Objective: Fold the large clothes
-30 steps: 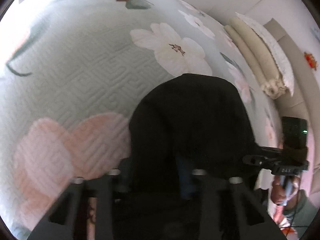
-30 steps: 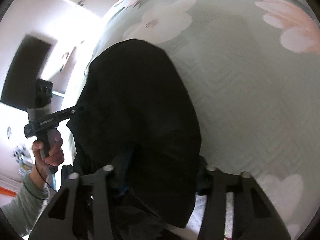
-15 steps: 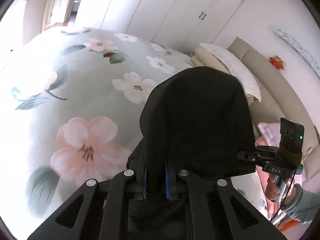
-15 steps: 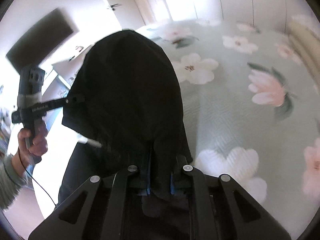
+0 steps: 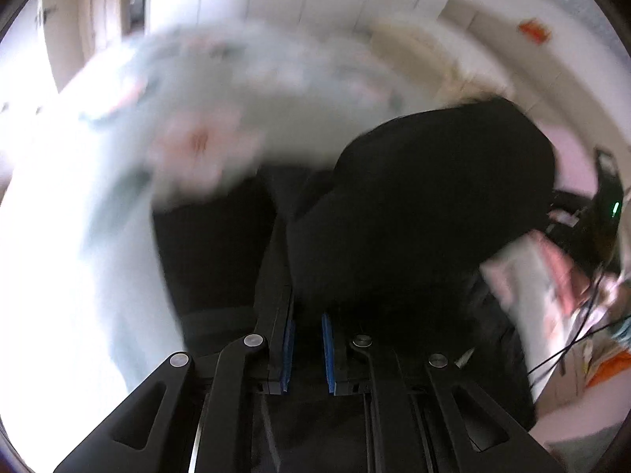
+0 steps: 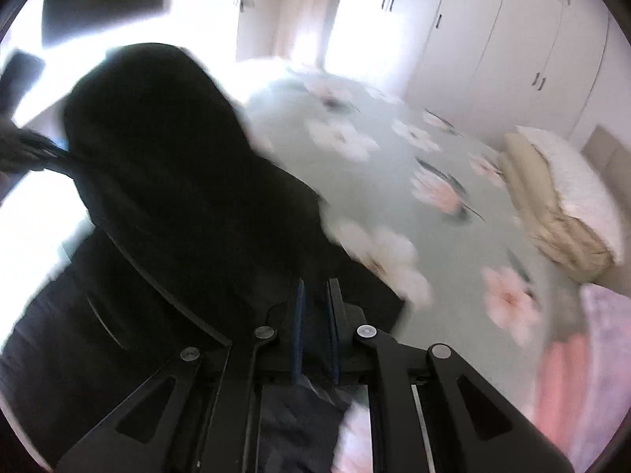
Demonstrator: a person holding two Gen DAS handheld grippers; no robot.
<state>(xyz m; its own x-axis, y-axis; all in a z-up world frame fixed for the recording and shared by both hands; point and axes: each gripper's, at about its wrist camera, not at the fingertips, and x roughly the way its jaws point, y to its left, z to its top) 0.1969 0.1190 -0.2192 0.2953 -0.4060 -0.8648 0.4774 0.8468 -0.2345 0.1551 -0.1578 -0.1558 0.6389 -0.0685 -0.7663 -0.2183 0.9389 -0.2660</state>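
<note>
The whole picture swings up: a second ago my left camera looked flat down onto the quilt, and now the bedspread (image 6: 398, 181) falls away below me and the wardrobes (image 6: 473, 31) fill the far wall, so I judge I am lifting the black garment (image 5: 426, 205) clear of the bed for a shake-out or a fresh lay-down rather than making a crease yet. The garment hangs between my two tools, high and bunched, draping over both cameras, with its lower part trailing towards the near edge of the bed. My left gripper (image 5: 307, 349) pinches a fold of it between the blue pads, narrow gap, cloth running through; my right gripper (image 6: 315, 339) does the same, fingers nearly together on dark fabric. The left view is smeared with motion, so the details there are soft. Pillows (image 6: 560, 201) sit stacked at the head of the bed, well apart from the garment.
</note>
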